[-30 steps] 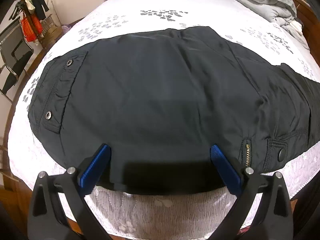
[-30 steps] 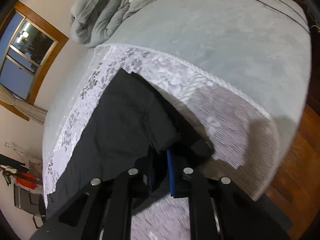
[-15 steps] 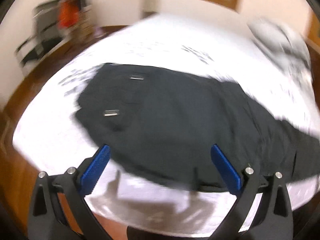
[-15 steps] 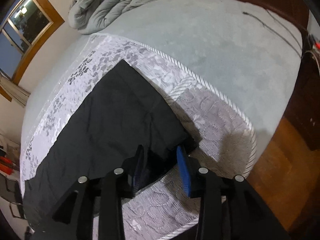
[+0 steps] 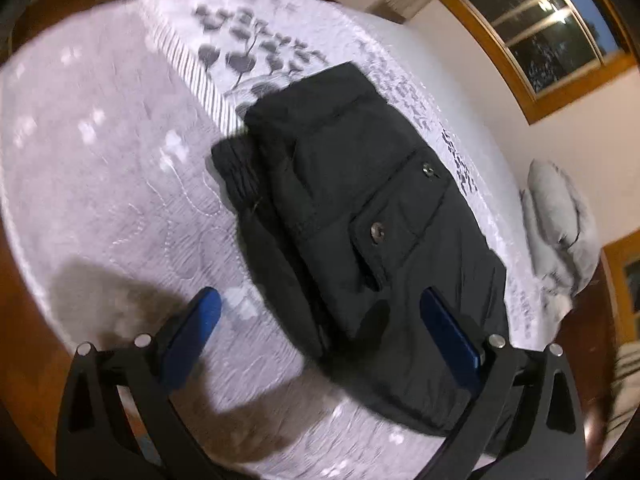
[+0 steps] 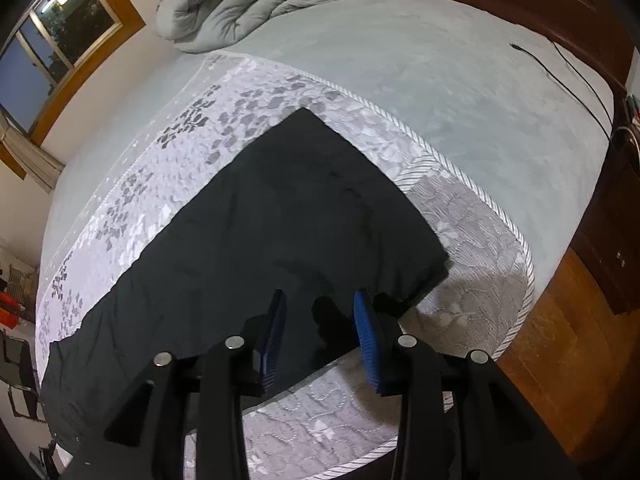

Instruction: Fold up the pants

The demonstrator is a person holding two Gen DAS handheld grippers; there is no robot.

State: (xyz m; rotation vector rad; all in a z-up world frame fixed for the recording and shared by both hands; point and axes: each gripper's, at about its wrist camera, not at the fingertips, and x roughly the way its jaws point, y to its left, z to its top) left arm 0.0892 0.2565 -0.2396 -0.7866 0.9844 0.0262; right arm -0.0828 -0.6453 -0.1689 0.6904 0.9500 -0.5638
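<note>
The left gripper (image 5: 320, 320) hangs above the near edge of the bed (image 5: 100, 160), its blue jaws spread wide and holding nothing. The black pants (image 5: 360, 208) lie flat on the patterned bedspread, stretching from left to right. The right gripper (image 6: 320, 320) hovers over the pants' (image 6: 280, 220) near right end, jaws parted, nothing between them. A grey quilt (image 6: 240, 0) is heaped at the far side.
</note>
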